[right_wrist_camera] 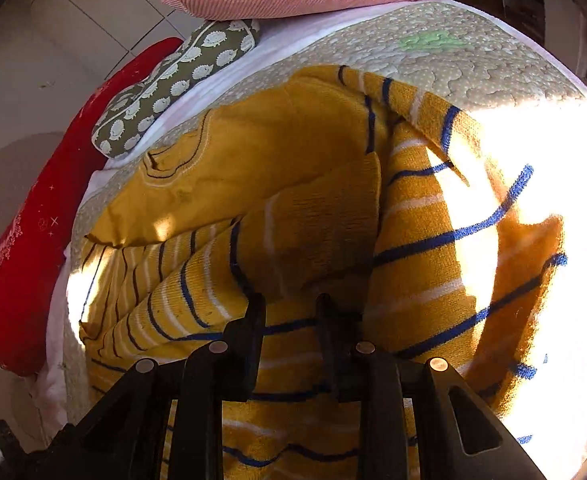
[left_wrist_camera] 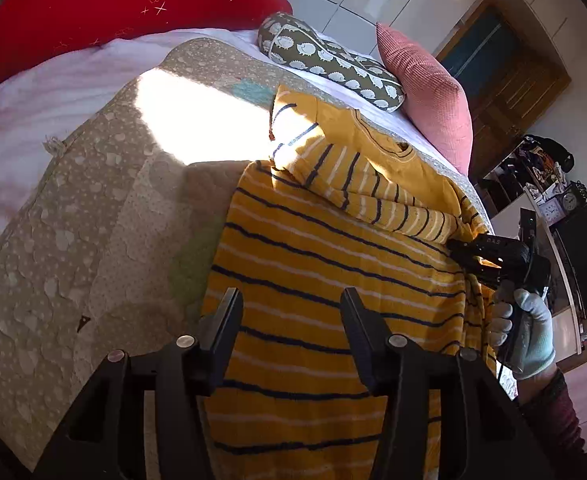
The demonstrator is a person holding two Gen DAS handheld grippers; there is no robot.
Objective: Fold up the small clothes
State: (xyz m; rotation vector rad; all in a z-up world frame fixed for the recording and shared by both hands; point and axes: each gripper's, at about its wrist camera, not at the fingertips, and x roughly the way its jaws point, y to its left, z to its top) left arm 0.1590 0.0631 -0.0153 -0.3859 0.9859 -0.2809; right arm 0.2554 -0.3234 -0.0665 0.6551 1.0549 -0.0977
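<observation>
Yellow knitted sweater (left_wrist_camera: pixel 313 280) with blue and white stripes lies on the dotted beige quilt (left_wrist_camera: pixel 93 220). Above the sweater, left tool (left_wrist_camera: pixel 291 316) and right tool (right_wrist_camera: pixel 289 320) both gape, holding nothing.

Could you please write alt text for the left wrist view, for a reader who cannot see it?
A yellow striped sweater lies on a beige quilt on a bed, one sleeve folded across its chest. The left tongs hang open above its hem, while a gloved hand holds the right tongs at the sweater's edge. A pink cushion sits behind.
</observation>
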